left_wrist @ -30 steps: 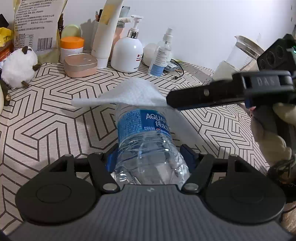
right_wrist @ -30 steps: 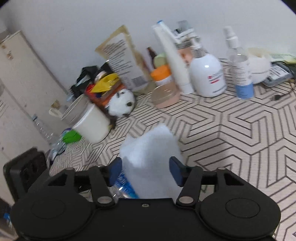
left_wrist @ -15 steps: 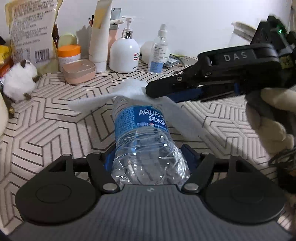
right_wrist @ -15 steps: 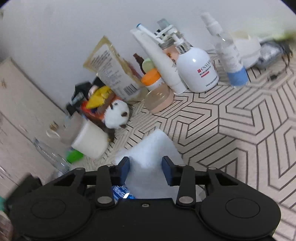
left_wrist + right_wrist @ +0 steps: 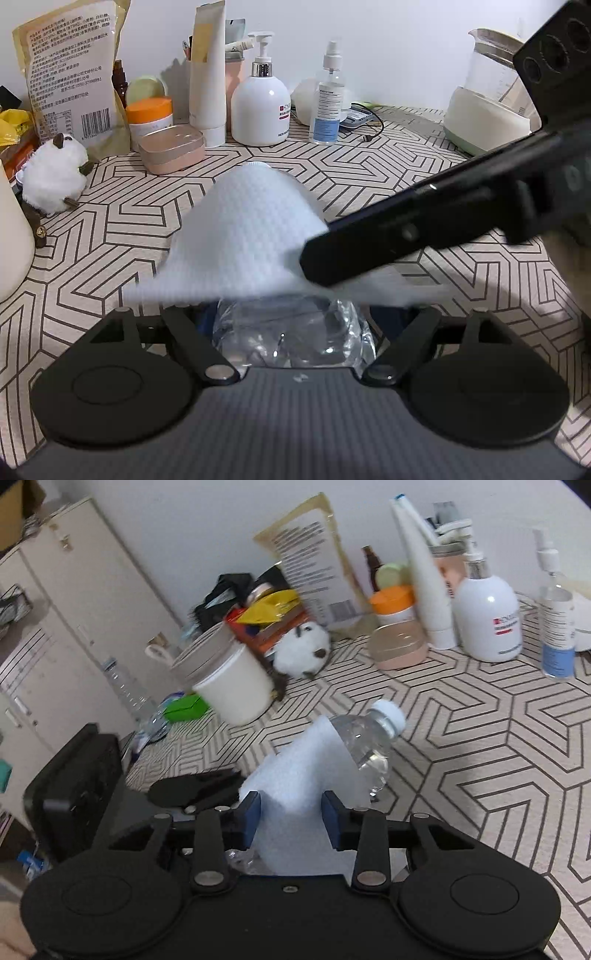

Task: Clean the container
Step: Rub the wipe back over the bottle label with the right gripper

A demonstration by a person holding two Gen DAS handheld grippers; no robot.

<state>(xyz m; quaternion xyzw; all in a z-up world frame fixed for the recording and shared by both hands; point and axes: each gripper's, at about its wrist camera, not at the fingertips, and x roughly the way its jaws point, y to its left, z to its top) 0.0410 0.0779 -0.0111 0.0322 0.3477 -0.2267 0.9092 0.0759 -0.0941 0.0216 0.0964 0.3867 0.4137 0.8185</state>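
My left tongs have the bottle lying between their fingers, base toward my camera, long axis running away from me toward the far wall, neck tilted up off the table. These jaws are opening; the bottle's clear lower body sits between them, and I cannot tell whether the pads touch its sides, as the cloth hides them. In my right-hand view the bottle slants up and to the right, its white cap the highest point, above the patterned table. It is clear; I cannot tell how much it holds.

A white cloth drapes over the bottle's middle like a tent, hiding the label and neck from my left view. My right tongs straddle that cloth where it wraps the bottle, blue pads on either side, jaws part open and pressing the cloth-covered bottle. From the left view the right tongs cross in from the right, blurred, their tip on the cloth.

Beyond the bottle, by the wall, stand a pump bottle, a spray bottle, an orange-lidded jar and a pink case, all closed. Right of them stands a glass jug, milky white in its lower half. Left of the bottle stands a cream cup.
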